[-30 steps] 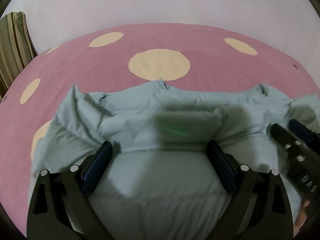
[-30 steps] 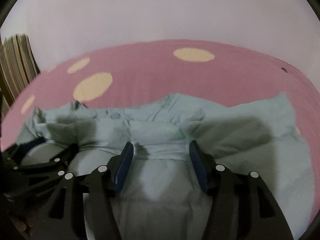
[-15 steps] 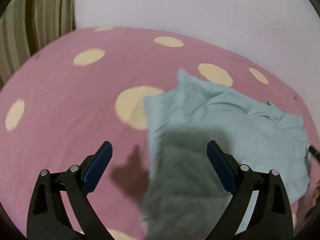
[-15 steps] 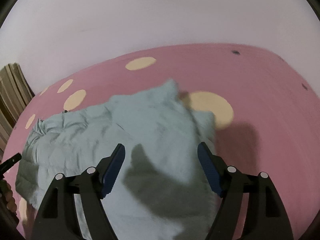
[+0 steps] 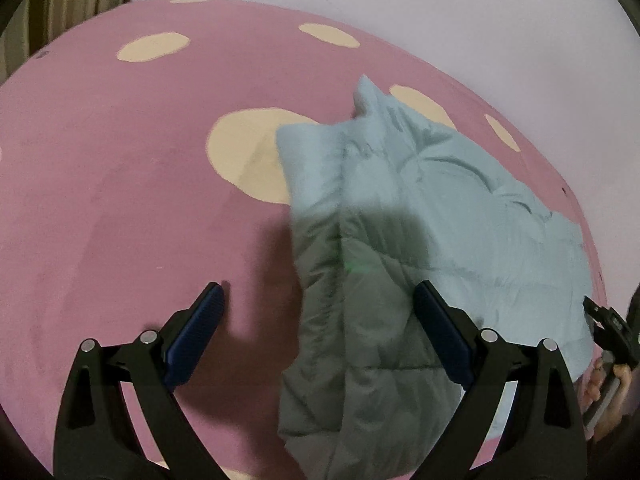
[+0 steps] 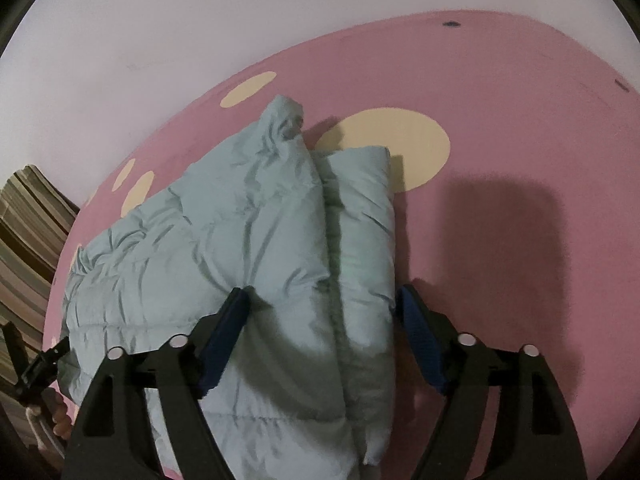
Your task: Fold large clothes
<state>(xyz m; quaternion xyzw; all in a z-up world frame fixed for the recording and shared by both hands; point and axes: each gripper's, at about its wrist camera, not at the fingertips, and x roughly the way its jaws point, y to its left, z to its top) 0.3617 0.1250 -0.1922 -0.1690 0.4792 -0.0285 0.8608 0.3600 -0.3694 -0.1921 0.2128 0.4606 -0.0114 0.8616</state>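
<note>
**Me:** Both my claws are over the bed [image 5: 100, 184], the pink spread with cream spots. The puffy pale-blue jacket [image 6: 224, 248] lies on it as a long bundle with its far end towards the wall, and one narrow panel [image 6: 360, 220] is already laid along its right edge.

**Helper:** What have you got hold of?

**Me:** Nothing, as far as I can see. My left claw [image 5: 316, 332] stands wide apart, one pad over bare spread and the other over the jacket's near left edge, neither pinching cloth. On my right claw [image 6: 322, 340] the jaws are opening; the jacket's right side, narrow panel included, sits between the pads, which are close to the fabric without squeezing it.

**Helper:** So what's the step?

**Me:** I'd judge it as taking a fresh hold on the near end, one claw per side, for the next fold towards the wall.

**Helper:** How do you do it well?

**Me:** The filling is thick and springy, so I'd bite deep and catch every layer; a shallow nip on the slippery shell would probably slide off. I'd keep both claws level with each other and lift together so the side panel doesn't flop open, then press the fold down before letting go, since trapped air may push it back up.
</note>
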